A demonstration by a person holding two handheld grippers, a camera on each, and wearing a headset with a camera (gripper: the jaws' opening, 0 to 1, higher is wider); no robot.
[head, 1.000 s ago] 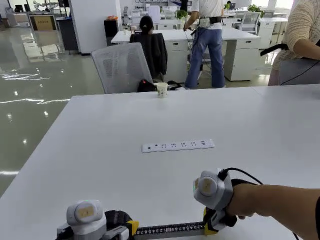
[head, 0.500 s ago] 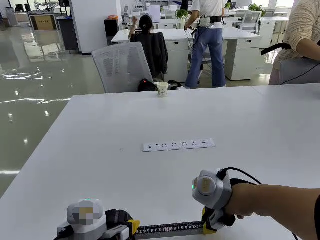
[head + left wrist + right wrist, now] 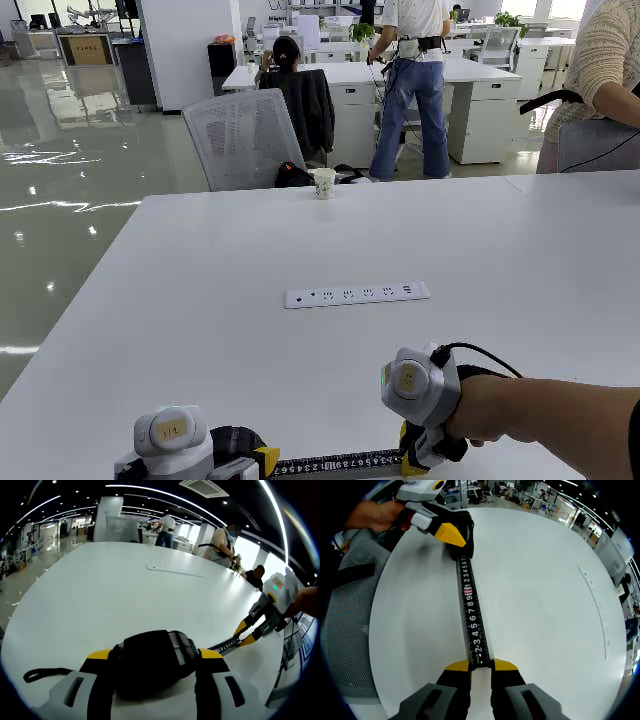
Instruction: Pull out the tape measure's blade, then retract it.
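Nearby, power strip [image 3: 356, 293] and cup [image 3: 323, 181], left fingers [image 3: 100, 656] gripping tape case [image 3: 150, 662], right fingers [image 3: 457, 666] pinching blade [image 3: 470, 605].

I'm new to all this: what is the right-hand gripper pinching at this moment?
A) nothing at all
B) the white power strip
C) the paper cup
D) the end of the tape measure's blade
D: in the right gripper view, the right gripper has its yellow tips shut on the end of the blade, which runs back to the tape measure case held by the left gripper.
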